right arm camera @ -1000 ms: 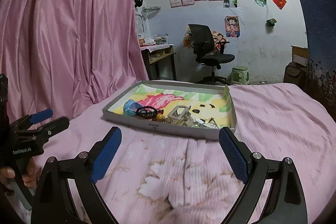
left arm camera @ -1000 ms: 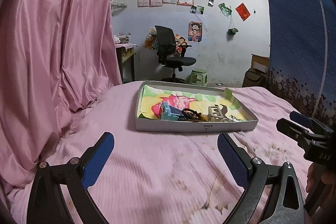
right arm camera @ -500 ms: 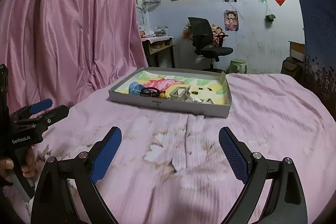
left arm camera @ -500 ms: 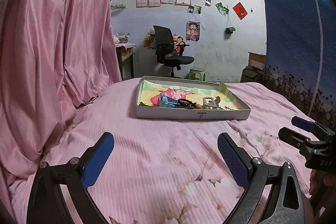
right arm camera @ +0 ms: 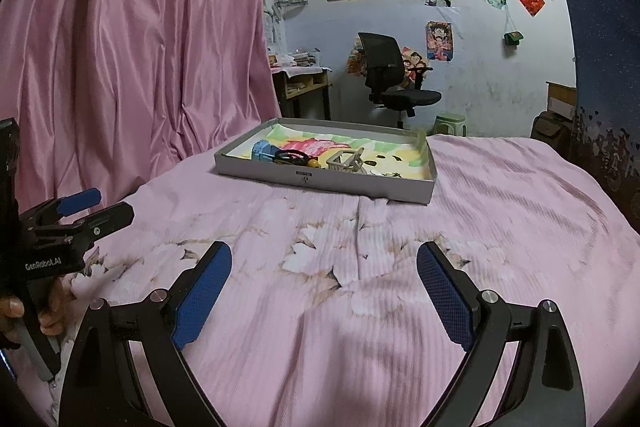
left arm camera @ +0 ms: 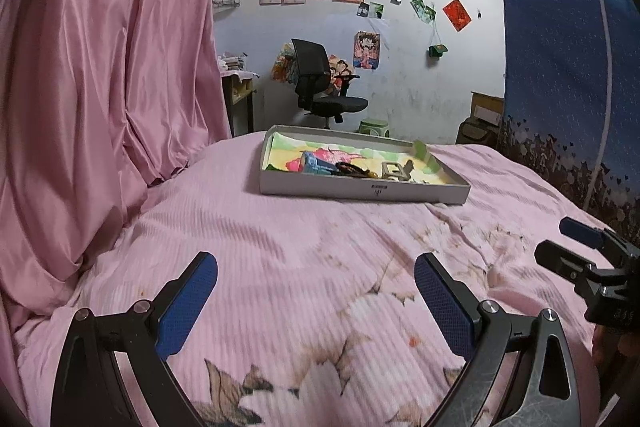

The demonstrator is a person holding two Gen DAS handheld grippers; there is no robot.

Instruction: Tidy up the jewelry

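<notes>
- Pink bedding (left arm camera: 320, 267) printed with pale flowers is covering the bed, with a pink satin curtain (left arm camera: 100, 87) hanging along its left side and a blue patterned cloth (left arm camera: 560, 87) hanging on the right.
- Beyond the bed, a black office chair (right arm camera: 388, 75) is standing before a pale wall carrying certificates and posters, beside a wooden desk (right arm camera: 304, 87) piled with papers and near a small green stool (right arm camera: 450, 123).
- The left hand-held gripper (left arm camera: 316, 303) is hovering low over the bedding with its blue-padded fingers (left arm camera: 188, 303) spread wide apart, holding and touching nothing.
- The right hand-held gripper (right arm camera: 324, 299) is doing likewise, its blue pads (right arm camera: 444, 299) wide apart and empty above the flower print.
- In the right wrist view, the left hand-held gripper is showing at the left edge, with a person's fingers wrapping its handle.
- A shallow grey tray (left arm camera: 360, 189) with a colourful cartoon lining is sitting on the bedding well ahead of both grippers, toward the far end of the bed.
- Inside the tray, near its front wall, a blue item (right arm camera: 262, 151), a dark ring-shaped piece (right arm camera: 292, 157) and a pale beige clip-like piece (right arm camera: 346, 161) are lying close together; finer detail is too small to tell.
- The tray is lying slightly right of centre for the left gripper and roughly centred for the right one.
</notes>
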